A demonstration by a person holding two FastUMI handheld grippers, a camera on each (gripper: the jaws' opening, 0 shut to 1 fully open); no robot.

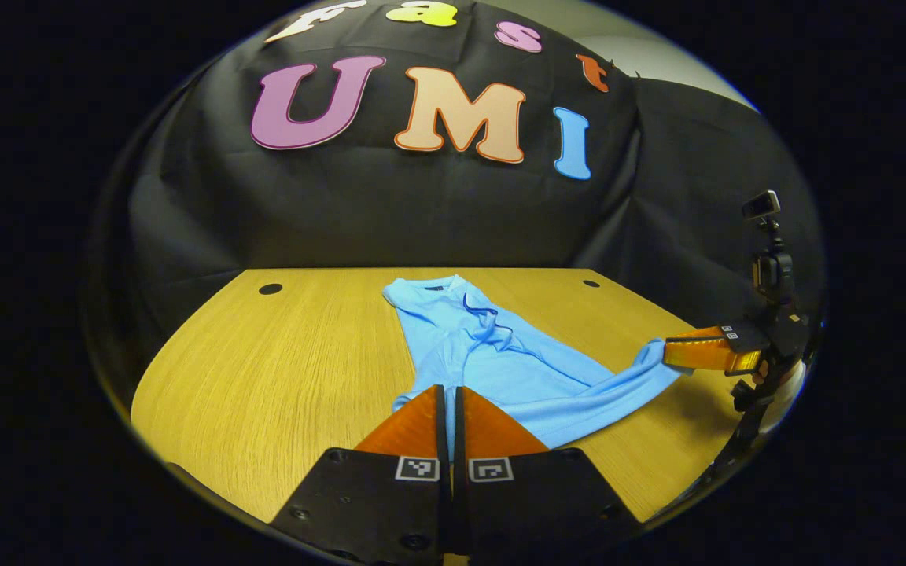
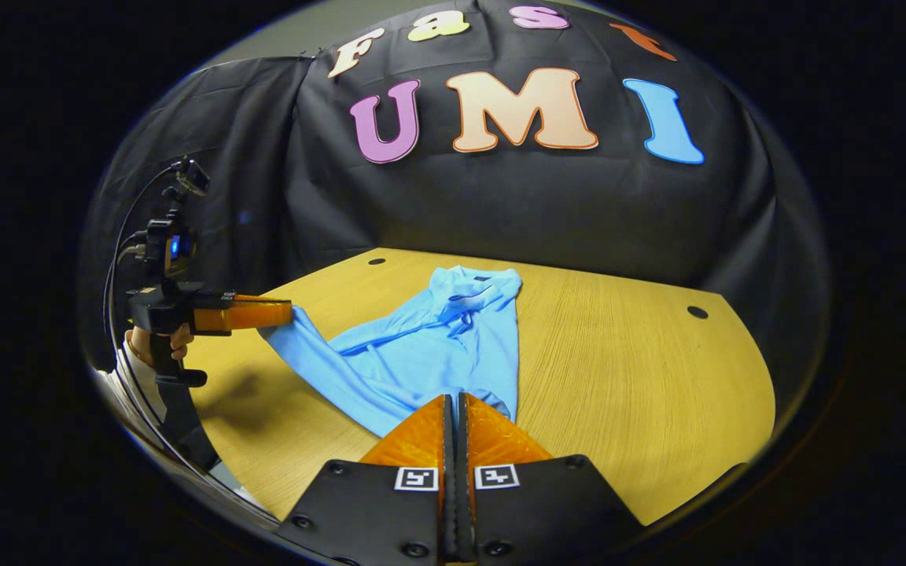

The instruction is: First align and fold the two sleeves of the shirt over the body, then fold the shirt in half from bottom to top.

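The blue shirt [image 1: 500, 354] lies on the wooden table [image 1: 264, 377], collar at the far end and hem toward the jaws, so its long axis runs straight ahead of both grippers. The left gripper [image 1: 450, 393] has its jaws closed together on the near left corner of the hem, cloth showing just beyond the tips. The right gripper [image 2: 455, 402] looks the same, jaws closed at the near right corner, though how much cloth sits between them is hard to tell. In each view the other gripper appears off to the side with a corner of the shirt drawn up to its tips. Both corners are held at the near end and the collar lies directly forward, so I judge the coming move to be carrying the hem away from the person, over the body, toward the collar.
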